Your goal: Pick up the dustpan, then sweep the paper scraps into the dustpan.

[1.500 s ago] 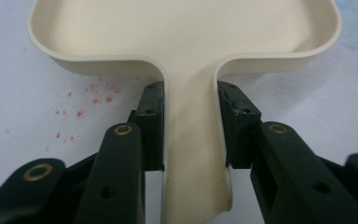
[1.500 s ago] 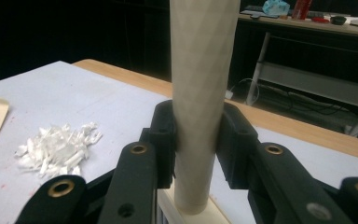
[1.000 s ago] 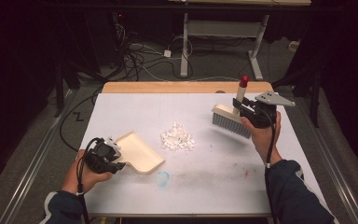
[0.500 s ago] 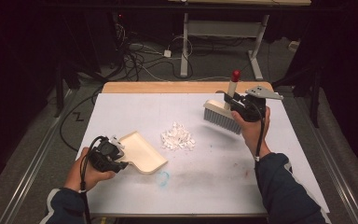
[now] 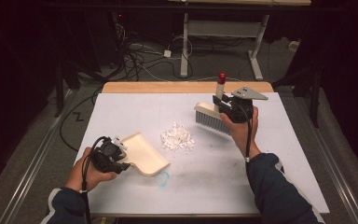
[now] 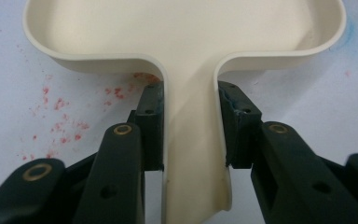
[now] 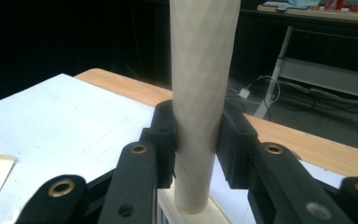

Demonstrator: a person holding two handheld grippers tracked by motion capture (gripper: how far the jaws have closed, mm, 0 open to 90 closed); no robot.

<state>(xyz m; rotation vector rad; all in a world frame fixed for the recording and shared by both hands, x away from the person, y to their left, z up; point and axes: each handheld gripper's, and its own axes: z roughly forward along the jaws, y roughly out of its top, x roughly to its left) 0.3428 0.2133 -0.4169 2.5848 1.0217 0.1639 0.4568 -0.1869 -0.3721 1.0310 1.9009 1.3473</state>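
A cream dustpan (image 5: 145, 153) lies flat on the white table sheet (image 5: 135, 109) at the left, its open lip facing a small heap of white paper scraps (image 5: 177, 138). My left gripper (image 5: 119, 157) is shut on the dustpan's handle (image 6: 193, 154), one pad on each side. My right gripper (image 5: 219, 108) is shut on the cream handle (image 7: 200, 98) of a hand brush (image 5: 212, 119) with grey bristles and a red-tipped handle end (image 5: 222, 77). The brush hangs above the table, right of and beyond the scraps.
A blue smudge (image 5: 164, 177) marks the sheet near the dustpan, and red specks (image 6: 60, 121) dot it by the handle. The wooden table edge (image 5: 186, 87) runs along the far side. Cables and table legs (image 5: 183, 46) stand on the floor beyond.
The right hand has carried the brush leftward, nearer the scrap heap. The left hand and dustpan have stayed where they were.
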